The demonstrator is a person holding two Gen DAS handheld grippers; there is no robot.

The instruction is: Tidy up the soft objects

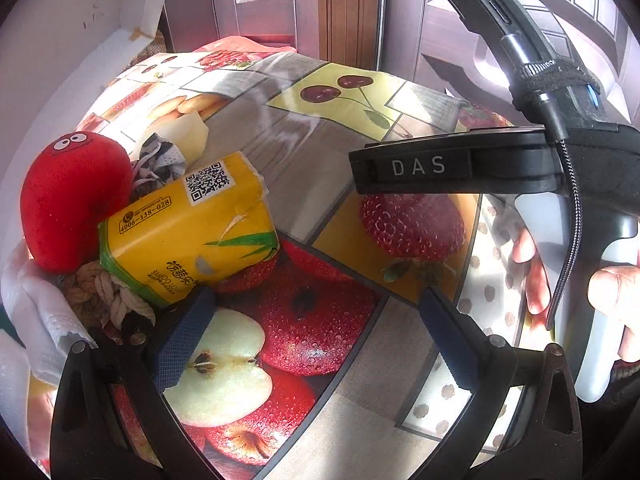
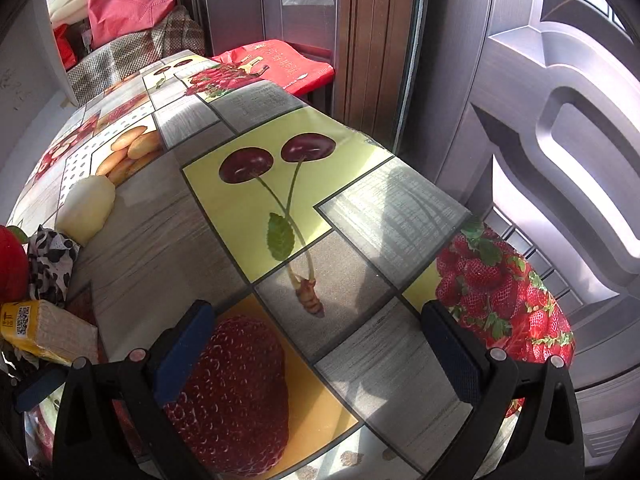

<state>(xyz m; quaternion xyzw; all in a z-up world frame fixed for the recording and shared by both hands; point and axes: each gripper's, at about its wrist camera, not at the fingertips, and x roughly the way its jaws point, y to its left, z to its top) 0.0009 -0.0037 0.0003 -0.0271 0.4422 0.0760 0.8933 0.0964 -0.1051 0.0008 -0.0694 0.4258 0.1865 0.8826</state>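
Left jaws (image 1: 320, 336): wide open, nothing between my blue ribbed pads, hovering over the apple print on the worktop (image 1: 304, 148).
Right jaws (image 2: 320, 348): just as wide open and empty, over the big strawberry print; in the left view my right tool reads "DAS" in pale letters on its black bar, with a hand (image 1: 576, 284) wrapped round the white grip.
Tissue pack (image 1: 188, 228): yellow soft pack with a green edge, QR code on a white patch, phone number "4006-138-028", green bamboo leaves and "BAMBOO" in small print; Chinese characters I can't read. It lies tilted at the left of the worktop, its lower corner just beside my left pad.
Red plush (image 1: 68, 200): rounded, fuzzy, cartoon eyes on top, leaning against the tissue pack's left side.
Patterned cloth (image 1: 160, 160): black-and-white, crumpled, behind the pack.
Pale foam piece (image 2: 88, 208): cream, rounded, just behind the cloth.
Rope (image 1: 104, 292): knotted, beige, below the plush, touching the pack.
White paper towel (image 1: 36, 300): crumpled at the far left edge.
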